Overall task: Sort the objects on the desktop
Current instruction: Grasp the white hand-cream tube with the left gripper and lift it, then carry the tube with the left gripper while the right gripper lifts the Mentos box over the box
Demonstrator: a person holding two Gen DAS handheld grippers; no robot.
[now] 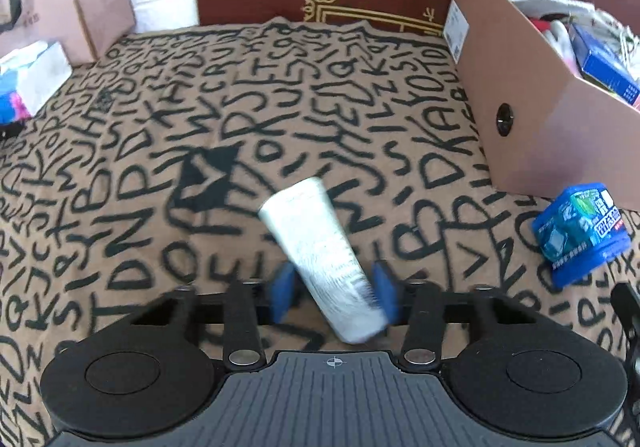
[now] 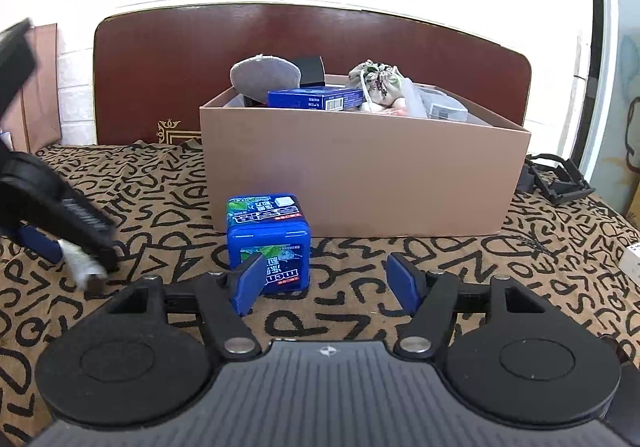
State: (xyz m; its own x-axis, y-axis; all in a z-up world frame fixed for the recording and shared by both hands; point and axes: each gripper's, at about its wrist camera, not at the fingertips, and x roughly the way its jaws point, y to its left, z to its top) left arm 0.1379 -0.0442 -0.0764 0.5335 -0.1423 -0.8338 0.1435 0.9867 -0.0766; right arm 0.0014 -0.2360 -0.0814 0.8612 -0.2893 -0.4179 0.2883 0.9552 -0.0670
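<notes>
Already the left gripper [image 1: 334, 291] clenched the white tube [image 1: 320, 255] for lifting toward the cardboard box [image 2: 360, 175] — right gripper [image 2: 326, 281] gaped, released, facing the blue mint tin [image 2: 266, 235]

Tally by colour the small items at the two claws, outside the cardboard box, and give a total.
white tube, gripped in the left claw: 1
blue tin, in front of the open right claw: 1
Total: 2
</notes>
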